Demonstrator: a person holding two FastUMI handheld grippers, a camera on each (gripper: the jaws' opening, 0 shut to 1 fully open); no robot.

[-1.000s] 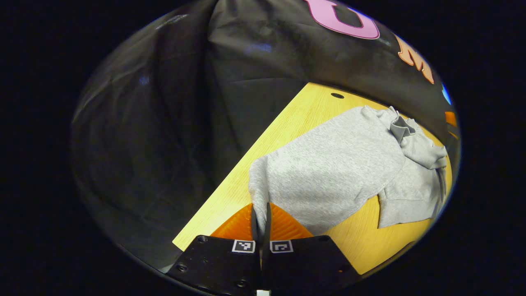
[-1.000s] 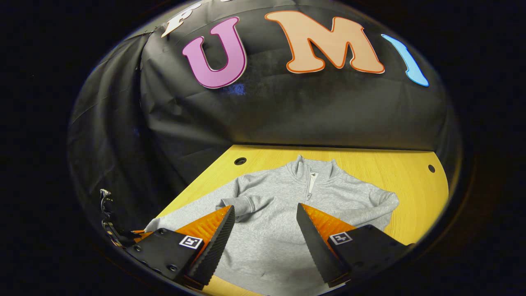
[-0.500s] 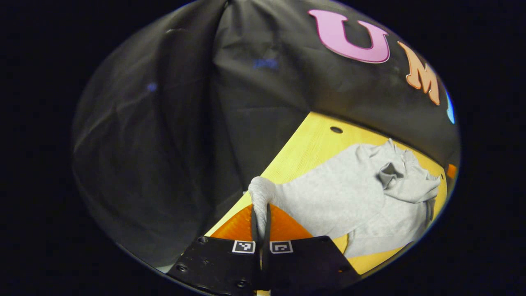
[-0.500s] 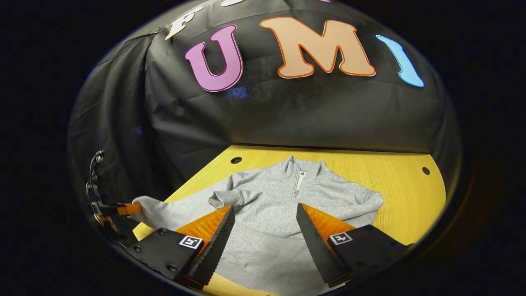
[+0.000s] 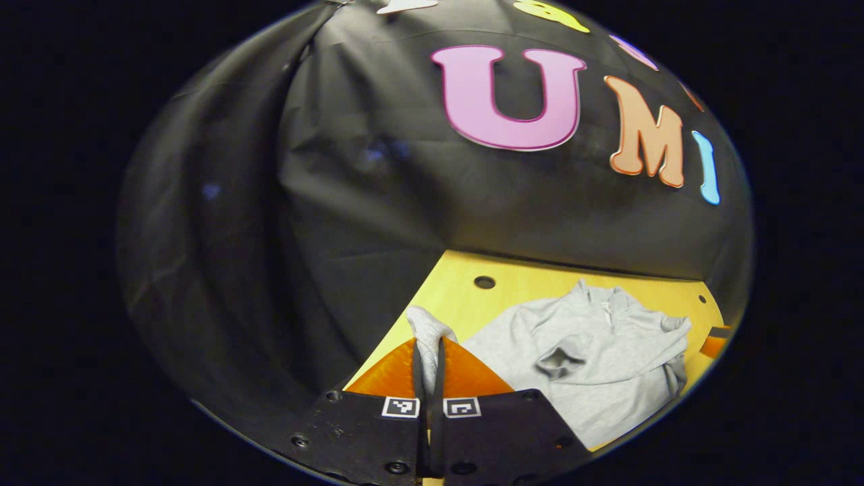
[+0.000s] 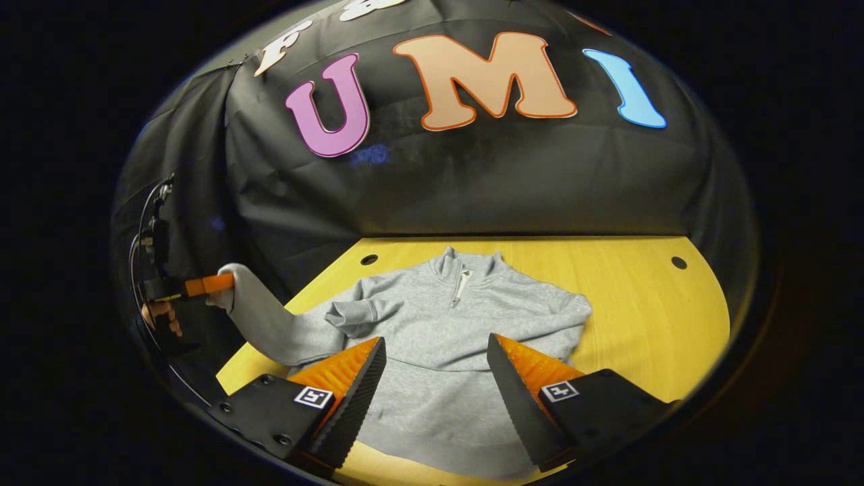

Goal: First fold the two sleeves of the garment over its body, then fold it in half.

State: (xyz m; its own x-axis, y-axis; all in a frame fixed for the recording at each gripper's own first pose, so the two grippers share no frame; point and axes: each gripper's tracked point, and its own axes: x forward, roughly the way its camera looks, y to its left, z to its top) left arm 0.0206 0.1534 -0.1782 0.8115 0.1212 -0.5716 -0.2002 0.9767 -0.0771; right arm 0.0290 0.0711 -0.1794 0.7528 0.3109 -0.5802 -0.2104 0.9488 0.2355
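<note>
The wooden table [image 6: 648, 317] fills the lower part of the right gripper view, its far edge against the black cloth wall [image 6: 472, 182], with a small round hole [image 6: 369, 259] near the far left corner and another hole [image 6: 679, 262] near the far right. The grey sweatshirt [image 6: 445, 351] lies on the table left of centre, front up, its zip collar [image 6: 462, 266] toward the far wall. Its sleeve on the right [image 6: 574, 312] is folded in over the body; a sleeve cuff [image 6: 351, 317] on the left side lies bunched on the chest.

The near left corner of the sweatshirt [image 6: 260, 317] is lifted off the table and stretched out past the left table edge, sloping up to the left gripper [image 6: 216, 283], whose fingers are pressed together, pinching that cloth. A hand [image 6: 162, 316] holds this gripper at the far left of the view. In the left gripper view the same pinched fold [image 5: 426, 332] rises between that gripper's closed fingers [image 5: 466, 371].

The right gripper [image 6: 435, 347] hovers over the near part of the sweatshirt, fingers spread wide, gripping nothing
</note>
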